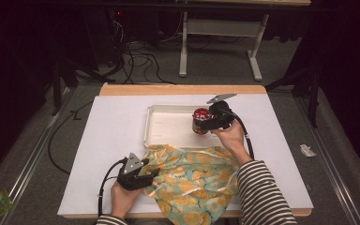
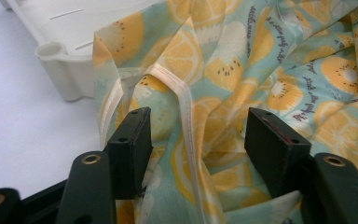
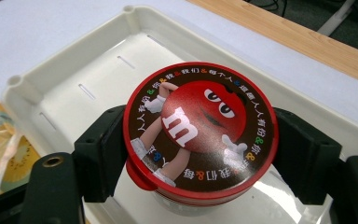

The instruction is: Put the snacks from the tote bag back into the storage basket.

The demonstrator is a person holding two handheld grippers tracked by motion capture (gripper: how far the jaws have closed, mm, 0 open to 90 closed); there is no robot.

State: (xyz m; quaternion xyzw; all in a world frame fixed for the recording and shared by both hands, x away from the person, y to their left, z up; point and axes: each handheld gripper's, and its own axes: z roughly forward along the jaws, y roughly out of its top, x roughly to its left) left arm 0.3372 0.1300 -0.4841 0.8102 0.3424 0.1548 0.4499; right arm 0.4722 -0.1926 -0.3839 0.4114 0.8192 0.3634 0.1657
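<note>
Beneath both grippers lies a white sheet [image 1: 112, 140] over a wood-edged table [image 1: 183, 89], with grey floor, black cables [image 1: 140, 61] and a white table frame [image 1: 220, 42] beyond. The right gripper [image 1: 205, 123] is clamped on a red-lidded candy tub [image 3: 200, 128] above the cream tray [image 3: 65, 84]. The left gripper [image 1: 152, 168] has its jaws apart around a fold of lemon-print cloth [image 2: 261, 70], just short of the tray.

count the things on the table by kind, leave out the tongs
red-lidded candy jar: 1
white plastic tray: 1
lemon-print cloth: 1
total: 3
</note>
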